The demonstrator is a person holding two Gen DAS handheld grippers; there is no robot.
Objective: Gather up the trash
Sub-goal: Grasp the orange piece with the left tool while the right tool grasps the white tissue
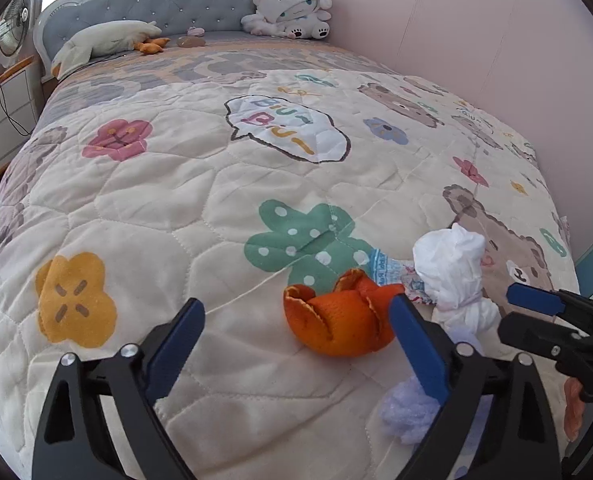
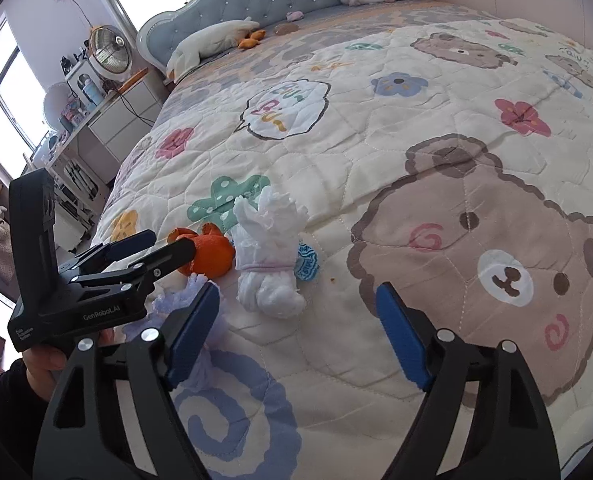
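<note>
The left gripper point(image 1: 296, 320) is held low over the bed point(image 1: 176, 184), pointing toward the headboard, its blue fingers spread wide with nothing between them. The right gripper point(image 2: 298, 312) hovers beside it, angled across the quilt, its fingers also spread apart and empty; in the left wrist view it shows at the right edge point(image 1: 536, 300).

An orange peel point(image 1: 340, 316) lies on the quilt just ahead of the left gripper, close against the inside of its right finger point(image 1: 416, 344). It is a bright orange, cup-shaped shell with curled, torn edges. Just beyond and to the right of it sits a crumpled white tissue point(image 1: 452, 272), bunched and wrinkled; in the right wrist view it lies ahead of the open fingers, nearer the left one point(image 2: 268, 256). A small blue-and-white wrapper point(image 1: 388, 268) lies between the peel and the tissue, touching both.
</note>
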